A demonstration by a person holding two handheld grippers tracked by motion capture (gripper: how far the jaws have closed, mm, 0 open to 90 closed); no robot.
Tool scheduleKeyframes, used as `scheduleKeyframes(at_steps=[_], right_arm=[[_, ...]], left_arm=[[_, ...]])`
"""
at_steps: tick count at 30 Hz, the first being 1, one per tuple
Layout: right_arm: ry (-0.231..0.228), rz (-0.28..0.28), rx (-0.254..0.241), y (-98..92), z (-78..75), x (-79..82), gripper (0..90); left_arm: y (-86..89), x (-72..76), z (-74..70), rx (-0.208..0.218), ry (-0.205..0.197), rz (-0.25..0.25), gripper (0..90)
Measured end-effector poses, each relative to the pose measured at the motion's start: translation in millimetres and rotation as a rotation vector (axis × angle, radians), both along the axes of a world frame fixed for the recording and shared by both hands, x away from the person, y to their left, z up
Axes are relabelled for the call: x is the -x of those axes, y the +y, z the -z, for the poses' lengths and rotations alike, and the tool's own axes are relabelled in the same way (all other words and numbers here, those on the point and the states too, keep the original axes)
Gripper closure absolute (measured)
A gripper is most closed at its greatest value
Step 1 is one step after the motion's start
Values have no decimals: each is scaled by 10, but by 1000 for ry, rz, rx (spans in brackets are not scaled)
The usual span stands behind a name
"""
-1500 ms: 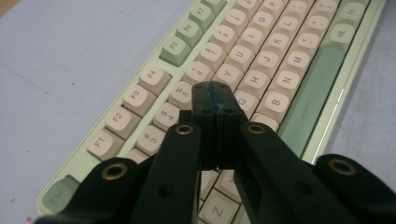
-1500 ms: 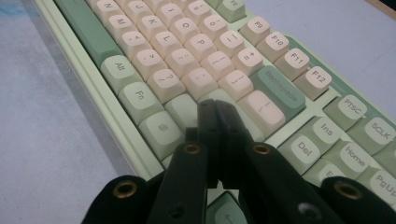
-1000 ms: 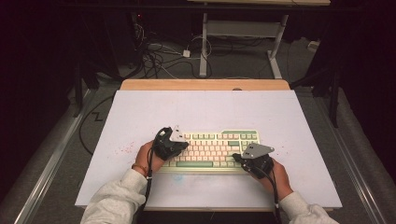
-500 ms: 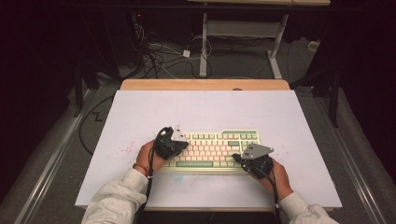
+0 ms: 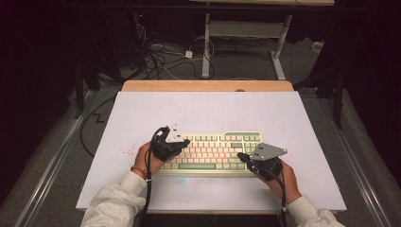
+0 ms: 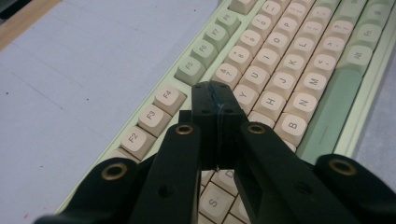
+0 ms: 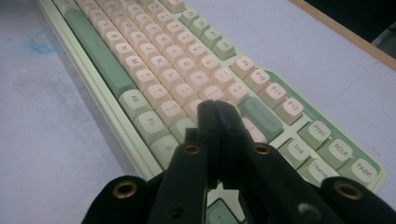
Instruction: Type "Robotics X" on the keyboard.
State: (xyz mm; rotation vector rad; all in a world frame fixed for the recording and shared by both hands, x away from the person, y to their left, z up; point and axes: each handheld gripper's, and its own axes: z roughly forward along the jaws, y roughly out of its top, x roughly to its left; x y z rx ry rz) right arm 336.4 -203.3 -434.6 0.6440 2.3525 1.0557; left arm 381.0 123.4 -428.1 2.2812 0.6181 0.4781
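Typing on the keyboard (image 5: 215, 152) looks like the step in hand: cream-and-green board, flat on the white table sheet (image 5: 208, 111), square to the person and directly under both tools. Left gripper (image 5: 182, 143) clenched on nothing, its joined tips (image 6: 215, 109) poised over the cream letter keys, just above the Y/H region, function row running off to its left in the left gripper view. Right gripper (image 5: 242, 156) likewise pinched closed and empty, tips (image 7: 215, 122) over the board's right end, near the cream keys beside a long green key; Ins/Home cluster lies to its right in the right gripper view (contact with a keycap cannot be told). Judgement: both tools used as stylus points. Next move calls for a short straight press onto one cap, tips kept together, without clipping neighbours. Faint blue smudge (image 5: 182, 179) on the sheet just short of the board.
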Motion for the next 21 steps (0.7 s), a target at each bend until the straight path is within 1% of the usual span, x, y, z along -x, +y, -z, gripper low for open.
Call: scheduleKeyframes(at_steps=[1,2,4,7,8,9,10,11,12,13,14,15,16,17,19,20,21], right_arm=[[-1,0,-2,-5,-7,9,900],[-4,-3,-6,-18,-22,23,900],[-7,-4,-11,-21,-32,31,900],[-9,-5,-19,-34,-52,38,900],[-9,-3,-22,-38,-59,40,900],[-6,-6,-24,-45,-66,40,900],[-7,-4,-27,-46,-70,42,900],[-8,-4,-26,-48,-75,43,900],[-8,-4,-26,-48,-75,43,900],[-6,-5,-28,-53,-80,44,900],[-6,-5,-28,-53,-80,44,900],[-6,-5,-29,-53,-81,45,900],[-4,-8,-28,-52,-81,46,900],[-5,-10,-27,-52,-80,44,900],[-2,-11,-26,-50,-80,42,900],[-2,-11,-26,-50,-80,42,900],[0,-12,-26,-50,-82,41,900]], left_arm=[[20,16,-18,12,-13,-3,858],[35,30,-31,19,-16,-2,856],[62,55,-55,27,-34,1,855],[112,102,-87,44,-61,-1,810],[133,115,-92,52,-66,4,809],[154,128,-96,49,-71,6,786],[167,140,-96,48,-78,2,738],[186,153,-96,44,-90,4,711],[205,166,-92,51,-96,5,711],[224,176,-91,54,-98,8,637],[240,187,-89,56,-105,14,637],[252,207,-81,59,-119,6,581],[266,218,-76,59,-123,-3,515],[278,225,-72,61,-122,-2,490],[308,251,-58,64,-135,-6,438],[322,266,-49,62,-142,-15,438],[340,287,-34,65,-153,-26,344]])
